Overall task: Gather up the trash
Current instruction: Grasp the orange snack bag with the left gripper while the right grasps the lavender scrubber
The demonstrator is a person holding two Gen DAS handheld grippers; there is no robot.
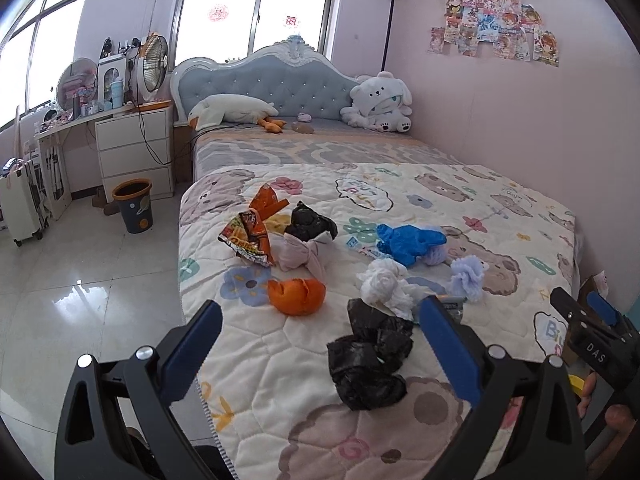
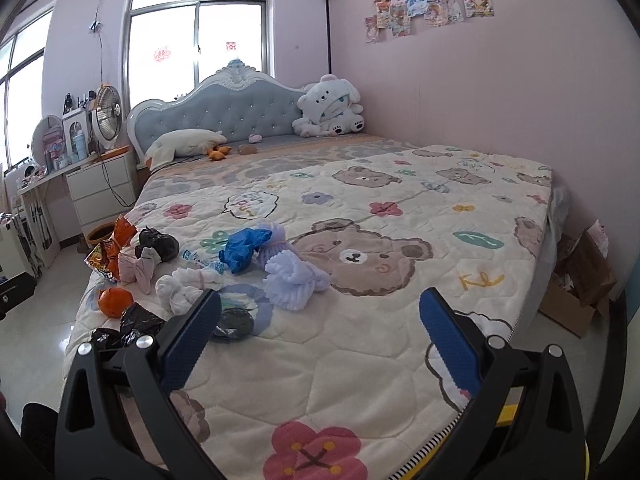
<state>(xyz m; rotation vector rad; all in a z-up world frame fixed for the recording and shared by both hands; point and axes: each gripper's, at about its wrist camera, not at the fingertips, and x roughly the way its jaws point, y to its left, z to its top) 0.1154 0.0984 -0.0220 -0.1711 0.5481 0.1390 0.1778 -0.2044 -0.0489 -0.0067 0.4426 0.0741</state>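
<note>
Trash lies on the bear quilt (image 1: 460, 200) at the bed's foot. In the left wrist view I see a crumpled black bag (image 1: 368, 356) between my open left gripper's (image 1: 320, 320) fingers, an orange peel (image 1: 296, 296), orange snack wrappers (image 1: 250, 234), another black bag (image 1: 312, 222), a blue glove (image 1: 408, 242) and white tissue (image 1: 386, 284). My right gripper (image 2: 320, 312) is open and empty over the quilt; it shows at the right edge of the left wrist view (image 1: 592, 320). The blue glove (image 2: 244, 248) and peel (image 2: 114, 302) lie to its left.
A dark waste bin (image 1: 134, 206) stands on the tiled floor left of the bed, by white drawers (image 1: 134, 146). Purple fluffy socks (image 2: 292, 276), a pink bow (image 1: 304, 254) and plush toys (image 1: 380, 104) are on the bed. A cardboard box (image 2: 580, 280) sits by the right wall.
</note>
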